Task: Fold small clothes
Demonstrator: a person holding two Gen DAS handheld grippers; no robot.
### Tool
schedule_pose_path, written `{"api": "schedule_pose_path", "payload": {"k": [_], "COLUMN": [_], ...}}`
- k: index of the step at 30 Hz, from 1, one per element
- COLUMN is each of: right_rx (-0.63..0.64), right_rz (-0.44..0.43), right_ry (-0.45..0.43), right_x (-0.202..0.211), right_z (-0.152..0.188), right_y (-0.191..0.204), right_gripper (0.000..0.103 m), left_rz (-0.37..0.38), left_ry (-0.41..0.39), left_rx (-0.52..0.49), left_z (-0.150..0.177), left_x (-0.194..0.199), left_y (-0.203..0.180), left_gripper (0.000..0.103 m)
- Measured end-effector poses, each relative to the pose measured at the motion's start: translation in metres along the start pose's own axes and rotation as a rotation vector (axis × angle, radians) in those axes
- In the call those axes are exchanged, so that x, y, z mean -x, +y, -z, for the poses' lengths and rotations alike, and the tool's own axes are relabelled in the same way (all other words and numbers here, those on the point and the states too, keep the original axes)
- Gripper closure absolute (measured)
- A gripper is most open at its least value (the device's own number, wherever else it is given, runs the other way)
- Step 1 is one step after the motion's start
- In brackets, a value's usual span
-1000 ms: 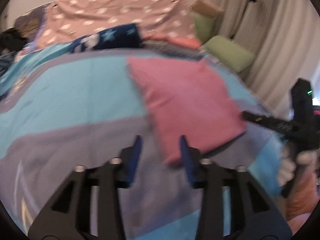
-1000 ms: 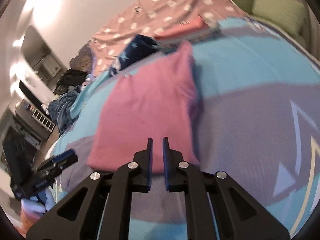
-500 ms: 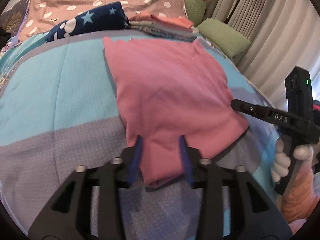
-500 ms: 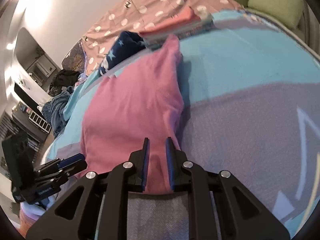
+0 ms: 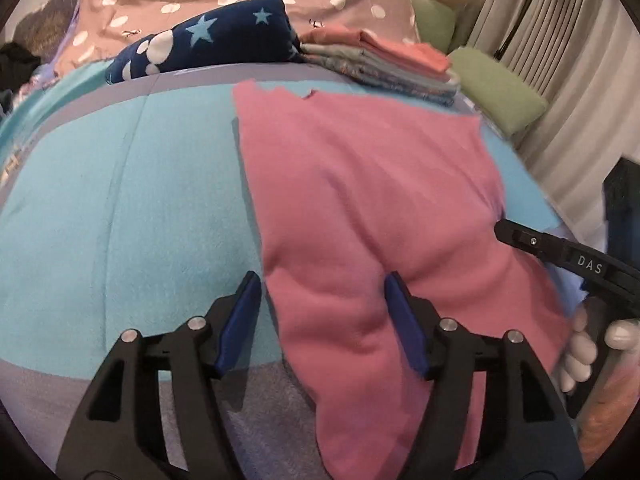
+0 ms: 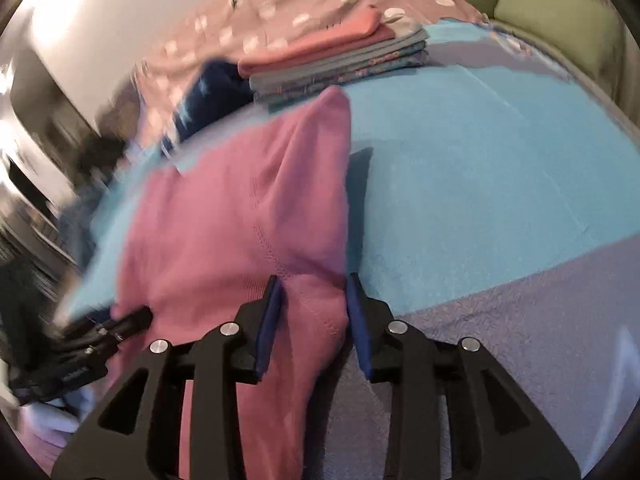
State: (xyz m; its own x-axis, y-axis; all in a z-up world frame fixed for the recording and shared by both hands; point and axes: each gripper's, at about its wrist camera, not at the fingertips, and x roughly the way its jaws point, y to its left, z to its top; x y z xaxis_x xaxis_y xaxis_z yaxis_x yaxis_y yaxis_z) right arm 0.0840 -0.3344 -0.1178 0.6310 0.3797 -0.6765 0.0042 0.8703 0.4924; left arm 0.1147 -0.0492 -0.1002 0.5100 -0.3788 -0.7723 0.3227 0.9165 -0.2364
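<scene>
pink cloth (image 5: 360,208): soft, light, limp | take near corners | left gripper (image 5: 320,316), right gripper (image 6: 314,312): fingers opening, straddling cloth, not pinching

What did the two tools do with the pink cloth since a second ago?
Both tools came forward and down to the pink cloth's near edge. The left tool is opening, now straddling the near left corner. The right tool, nearly shut before, is opening around the near right corner. Neither pinches the cloth yet. The cloth stayed flat on the blanket, and the folded stack behind it stayed put.
</scene>
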Motion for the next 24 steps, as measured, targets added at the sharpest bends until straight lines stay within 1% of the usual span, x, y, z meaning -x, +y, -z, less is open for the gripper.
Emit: {"api": "schedule_pose_path", "payload": {"k": [1,2,4,5,6,7,11,14,16,19,24], "right_rx": [-0.026,-0.040,-0.053,-0.054,-0.057,-0.062,-0.077,-0.046,-0.017,-0.004,-0.008], "right_rz": [-0.032,-0.039,-0.040,-0.043,-0.044,-0.048,-0.062,-0.055,-0.052,-0.050,-0.100], "right_ry": [-0.003,-0.010,-0.026,-0.033,-0.037,-0.036,0.002,0.017,0.029,0.040,0.069], "right_x": [0.005,0.008,0.015,0.018,0.020,0.021,0.013,0.006,0.001,-0.005,-0.007], "right_z": [-0.002,-0.002,-0.006,-0.008,-0.009,-0.012,-0.017,-0.021,-0.025,-0.029,-0.033], "right_y": [-0.005,-0.008,-0.016,-0.018,-0.021,-0.025,-0.034,-0.029,-0.024,-0.021,-0.024], "right_gripper": [0.064,0.061,0.060,0.058,0.051,0.047,0.046,0.045,0.041,0.040,0.040], "left_rz": [0.002,-0.003,-0.015,-0.019,-0.017,-0.012,0.000,0.027,0.042,0.059,0.102], "left_ry": [0.001,0.000,-0.001,-0.005,-0.008,-0.009,-0.004,0.011,0.014,0.019,0.023], "left_rx": [-0.001,-0.011,-0.030,-0.037,-0.038,-0.034,-0.026,-0.015,-0.011,-0.012,-0.010], "left_z": [0.000,-0.001,-0.001,-0.001,-0.002,-0.003,-0.003,-0.005,-0.006,-0.007,-0.010], "left_x": [0.001,0.002,0.005,0.007,0.007,0.008,0.009,0.003,0.001,-0.002,-0.004], "left_y": [0.000,-0.001,-0.005,-0.006,-0.006,-0.005,-0.002,0.002,0.004,0.007,0.013], "left_gripper": [0.037,0.037,0.036,0.035,0.033,0.032,0.027,0.024,0.023,0.022,0.020]}}
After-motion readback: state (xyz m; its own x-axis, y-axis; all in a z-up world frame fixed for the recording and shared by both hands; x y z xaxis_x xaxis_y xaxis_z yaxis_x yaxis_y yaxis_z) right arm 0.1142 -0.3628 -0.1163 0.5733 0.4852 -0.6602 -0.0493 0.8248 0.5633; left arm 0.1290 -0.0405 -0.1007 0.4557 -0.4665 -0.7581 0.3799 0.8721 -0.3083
